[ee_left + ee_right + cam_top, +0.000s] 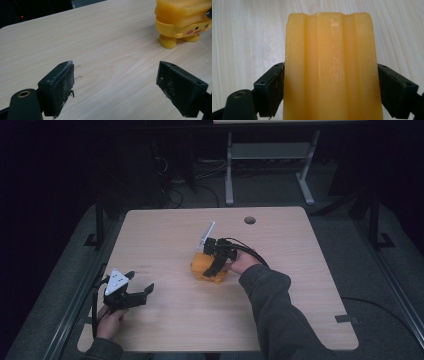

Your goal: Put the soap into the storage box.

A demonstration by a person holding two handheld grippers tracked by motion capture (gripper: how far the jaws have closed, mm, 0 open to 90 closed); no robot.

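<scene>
Two grippers work over a pale wooden worktop (165,227). The right gripper (216,262) sits at the middle of the worktop, its fingers (269,88) closed against opposite flanks of a yellow toy figure (209,268). In the right gripper view, both black pads press flat on the toy's sides, one at each edge of the ridged yellow body, so the toy is clamped between them.

The left gripper (131,295) rests near the worktop's front left corner, well apart from the toy. Its fingers (58,86) are released and spread wide; bare wood grain shows between them and they touch no object. A grey three-cornered plate (116,281) sits on top of this gripper.

The yellow toy figure (183,21) stands upright on the worktop on short rounded feet. The left gripper view shows a glossy plastic surface, small black eye dots and pink cheek spots on its lower section, with a paler stepped block above. The right gripper view shows its upper surface with lengthwise ridges.
</scene>
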